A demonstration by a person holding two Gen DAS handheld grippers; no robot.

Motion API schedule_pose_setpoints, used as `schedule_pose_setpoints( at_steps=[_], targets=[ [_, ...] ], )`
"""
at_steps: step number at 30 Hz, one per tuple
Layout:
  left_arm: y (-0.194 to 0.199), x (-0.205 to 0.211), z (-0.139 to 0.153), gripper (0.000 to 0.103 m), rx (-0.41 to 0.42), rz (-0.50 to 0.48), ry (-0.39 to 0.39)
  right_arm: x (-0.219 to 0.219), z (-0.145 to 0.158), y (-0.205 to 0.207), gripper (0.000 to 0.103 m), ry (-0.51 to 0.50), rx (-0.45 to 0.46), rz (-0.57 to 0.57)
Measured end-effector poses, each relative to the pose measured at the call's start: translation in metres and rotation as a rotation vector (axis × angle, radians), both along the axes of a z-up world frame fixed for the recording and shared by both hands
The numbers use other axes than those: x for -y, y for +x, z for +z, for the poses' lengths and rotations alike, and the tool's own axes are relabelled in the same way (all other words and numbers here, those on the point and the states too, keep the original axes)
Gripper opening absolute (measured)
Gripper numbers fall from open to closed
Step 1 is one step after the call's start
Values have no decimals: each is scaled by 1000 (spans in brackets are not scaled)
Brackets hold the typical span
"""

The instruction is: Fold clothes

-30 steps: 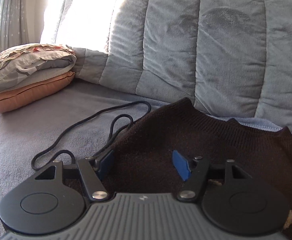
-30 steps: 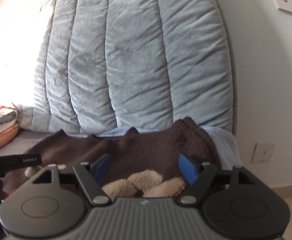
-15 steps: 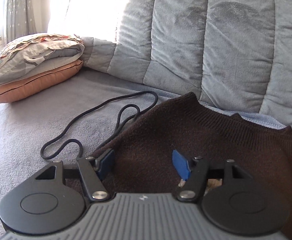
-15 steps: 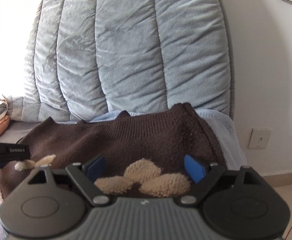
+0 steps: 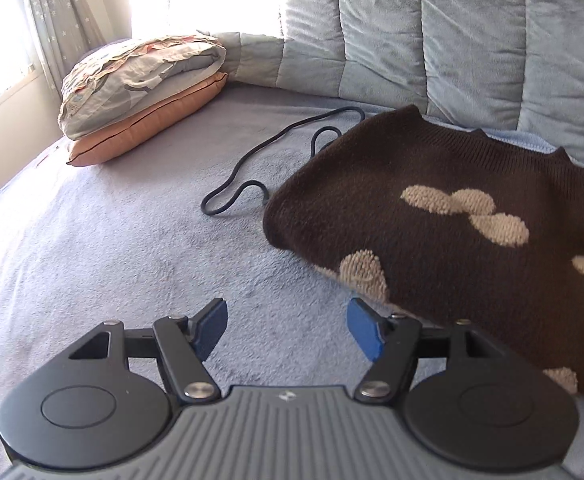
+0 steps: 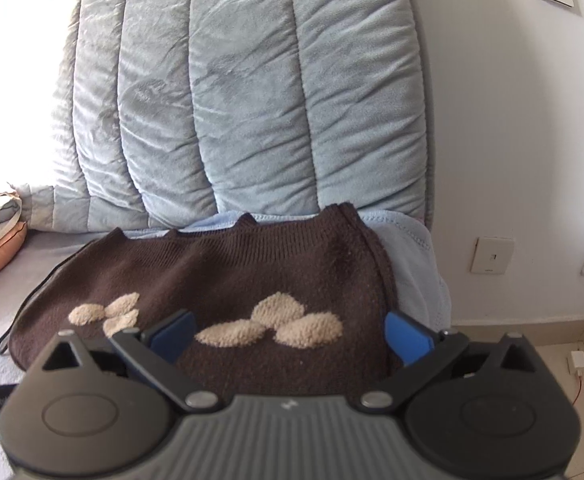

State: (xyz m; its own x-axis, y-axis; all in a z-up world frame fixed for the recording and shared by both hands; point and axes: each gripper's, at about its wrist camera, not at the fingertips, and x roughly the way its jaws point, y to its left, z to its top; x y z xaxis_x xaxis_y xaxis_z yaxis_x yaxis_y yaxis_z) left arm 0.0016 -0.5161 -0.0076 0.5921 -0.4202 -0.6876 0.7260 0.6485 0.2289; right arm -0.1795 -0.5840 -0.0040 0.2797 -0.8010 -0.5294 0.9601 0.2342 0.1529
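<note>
Left tongs [image 5: 285, 326] at the bottom centre of the left wrist view, blue pads parted roughly halfway, gripping nothing, only bare grey-blue bed cover [image 5: 111, 240] between them. Brown sweater [image 5: 452, 240] spread across the right half of that frame, folded edge facing lower left, beige fleecy patches dotted over it, its near edge just beside the right-hand pad but not touching. Black cord [image 5: 251, 168] looping over the bed at centre, running up toward the sweater's upper corner. Stacked in the upper left: a grey patterned pillow [image 5: 139, 76] resting on an orange cushion [image 5: 151, 124], curtain behind. Quilted pale blue comforter [image 5: 472, 32] propped up along the top right.

Over to the right wrist view: right tongs [image 6: 287, 332] low in the frame, jaws opening and spread wide, nothing pinched. Sweater [image 6: 231, 264] lying flat in the lower middle, beneath and beyond the parted pads, ribbed hem toward the comforter [image 6: 231, 100] filling the upper centre. Light blue blanket [image 6: 416, 264] peeking out at the sweater's right edge. White wall on the right with a socket plate [image 6: 492, 256] at mid height. Whether the pads brush the knit, impossible to say.
</note>
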Motion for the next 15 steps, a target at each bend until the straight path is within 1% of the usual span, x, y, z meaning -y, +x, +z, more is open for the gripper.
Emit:
schedule_pose_setpoints(
  at_steps=[3, 8, 15],
  targets=[
    [-15, -23, 5, 70, 4, 14, 38, -16, 4, -4, 103, 11, -27, 18],
    [-36, -53, 13, 70, 2, 25, 90, -36, 9, -14, 103, 47, -40, 70],
    [-65, -77, 15, 70, -79, 17, 135, -58, 17, -34, 103, 62, -58, 120]
  ],
)
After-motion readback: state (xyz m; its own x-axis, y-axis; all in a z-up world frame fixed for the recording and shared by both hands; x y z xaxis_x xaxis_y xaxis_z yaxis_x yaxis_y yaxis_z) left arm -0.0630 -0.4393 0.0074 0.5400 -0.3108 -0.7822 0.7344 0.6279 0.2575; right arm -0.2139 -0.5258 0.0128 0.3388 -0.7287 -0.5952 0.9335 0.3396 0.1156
